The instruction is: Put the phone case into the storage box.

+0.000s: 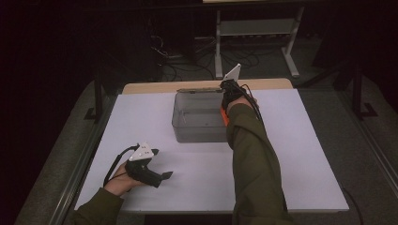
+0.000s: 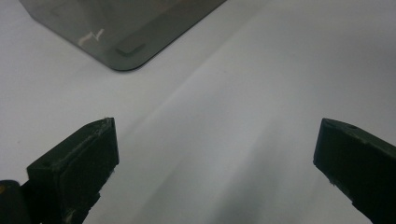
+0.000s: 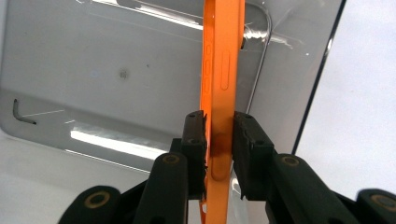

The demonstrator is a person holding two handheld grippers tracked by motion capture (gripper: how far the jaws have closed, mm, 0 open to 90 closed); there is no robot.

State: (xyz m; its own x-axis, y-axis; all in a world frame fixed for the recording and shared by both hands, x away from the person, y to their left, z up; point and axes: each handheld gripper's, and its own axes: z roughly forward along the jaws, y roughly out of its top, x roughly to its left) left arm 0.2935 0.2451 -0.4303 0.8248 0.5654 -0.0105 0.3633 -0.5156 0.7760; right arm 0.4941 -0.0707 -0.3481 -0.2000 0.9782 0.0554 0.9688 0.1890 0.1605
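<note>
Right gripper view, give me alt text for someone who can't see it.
The right gripper clamps its two black jaws on the edges of an orange phone case, held on edge above a clear grey plastic bin. A small dark hex key lies on the bin's floor at the left, and the white table shows at the right.

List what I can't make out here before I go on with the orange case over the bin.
- Orange case: its top and bottom ends are cut off by the right gripper view's edges; in the high view the sleeve and right gripper cover most of it.
- Bin: the high view is too dim and small to show what lies on its floor.
- Left gripper: its view cuts off all of the bin but one corner.
</note>
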